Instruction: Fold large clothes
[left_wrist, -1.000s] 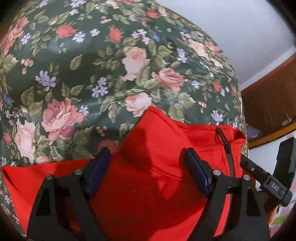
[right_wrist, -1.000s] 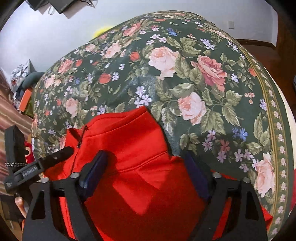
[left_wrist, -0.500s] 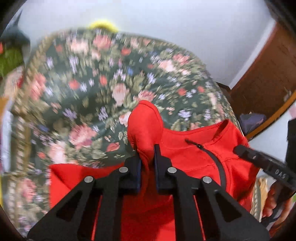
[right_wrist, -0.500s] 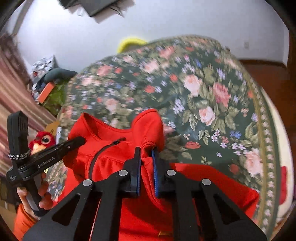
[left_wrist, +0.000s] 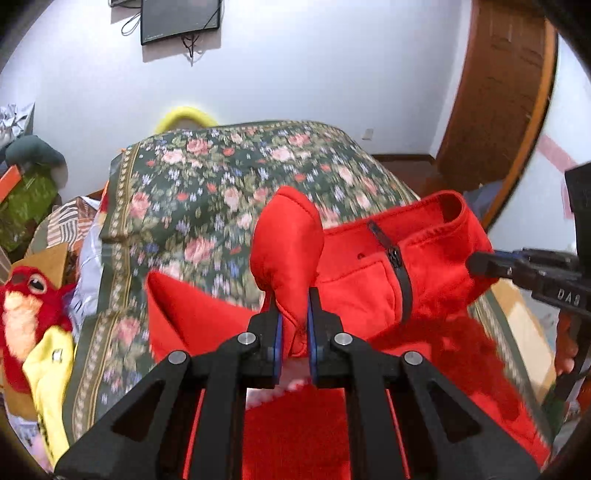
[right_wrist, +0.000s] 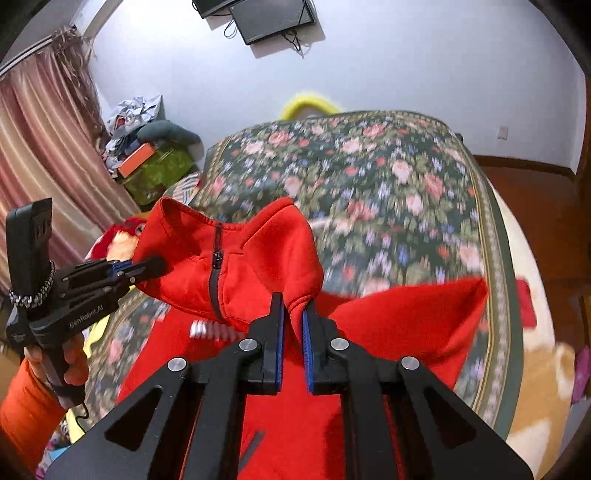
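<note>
pinching one red jacket (left_wrist: 354, 284) (raised off the bedspread (left_wrist: 207, 192)): two tools, left tool (left_wrist: 294, 325) and right tool (right_wrist: 293, 325).

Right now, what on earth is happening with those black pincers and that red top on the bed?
A person is folding a red zip-neck fleece top with two hand-held grippers. The left gripper and the right gripper are each shut on a pinch of fabric beside the collar, one on each side of the zip. The collar end is raised, and the rest trails down toward the floral bedspread. A red plush bird sits beside the bed.
</note>
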